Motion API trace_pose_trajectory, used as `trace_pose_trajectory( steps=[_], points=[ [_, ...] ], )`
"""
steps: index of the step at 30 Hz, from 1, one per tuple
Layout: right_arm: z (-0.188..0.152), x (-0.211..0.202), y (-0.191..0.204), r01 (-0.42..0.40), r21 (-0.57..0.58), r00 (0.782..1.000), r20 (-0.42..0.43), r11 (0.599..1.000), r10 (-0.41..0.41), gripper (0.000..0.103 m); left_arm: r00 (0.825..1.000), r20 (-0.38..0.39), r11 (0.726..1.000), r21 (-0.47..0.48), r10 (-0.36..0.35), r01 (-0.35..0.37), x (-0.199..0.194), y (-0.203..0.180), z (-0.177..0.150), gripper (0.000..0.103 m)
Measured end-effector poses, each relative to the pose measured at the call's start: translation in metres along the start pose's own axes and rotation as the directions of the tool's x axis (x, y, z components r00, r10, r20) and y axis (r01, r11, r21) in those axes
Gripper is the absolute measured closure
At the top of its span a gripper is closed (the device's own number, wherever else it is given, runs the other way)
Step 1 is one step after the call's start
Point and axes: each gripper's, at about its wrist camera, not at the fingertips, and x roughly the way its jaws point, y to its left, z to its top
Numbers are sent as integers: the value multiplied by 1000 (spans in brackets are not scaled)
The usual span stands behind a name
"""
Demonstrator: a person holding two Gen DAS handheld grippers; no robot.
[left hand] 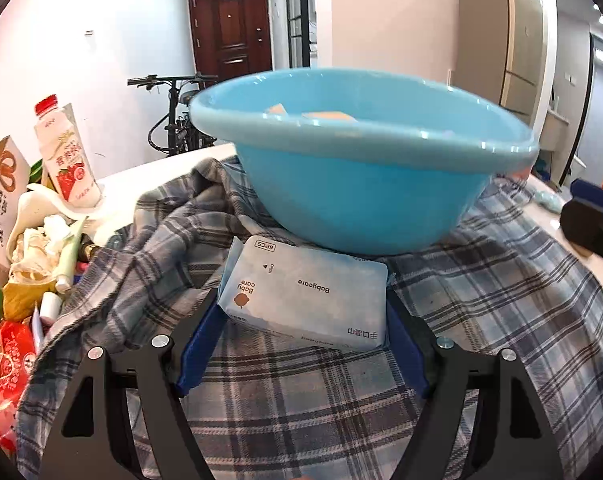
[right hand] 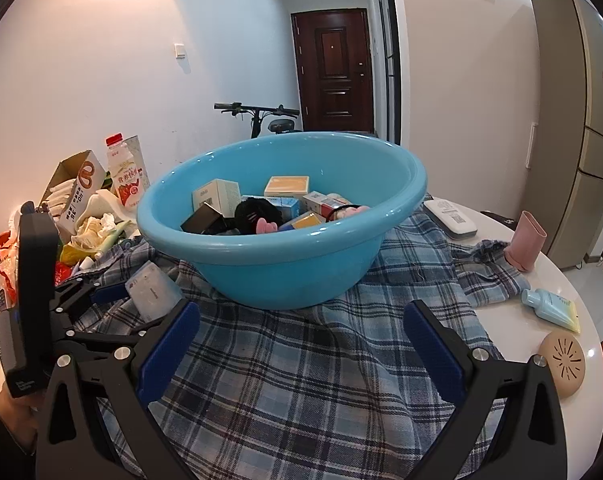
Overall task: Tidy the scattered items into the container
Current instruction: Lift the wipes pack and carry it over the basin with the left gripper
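Observation:
A blue plastic basin (left hand: 365, 184) stands on a plaid shirt (left hand: 301, 400) on a white table; it also shows in the right wrist view (right hand: 285, 264), holding several small boxes and items. My left gripper (left hand: 301, 312) is shut on a pale blue Babycare wipes pack (left hand: 305, 296), held just in front of the basin's base; the pack shows in the right wrist view (right hand: 151, 290). My right gripper (right hand: 301, 328) is open and empty, low over the shirt in front of the basin.
Clutter sits at the left: a strawberry milk bottle (left hand: 67, 156), a pretzel box (right hand: 79, 188), tissues and red packets. At the right lie a white remote (right hand: 451, 216), a pink cup (right hand: 525, 246), a blue tube (right hand: 549, 308) and a beige round disc (right hand: 561, 362).

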Motion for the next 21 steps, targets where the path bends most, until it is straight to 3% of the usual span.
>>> trace_pose_trajectory(
  steps=[7,21],
  points=[
    [2,-8,11,-41,-41,998,54,998,43,0,997,64,997,-66,-31,35,-25,3,11,28],
    [13,-18,20,18,-32,998,63,999,-16,0,980,190,993,-85,-58,75,-68,8,23,27]
  ],
)
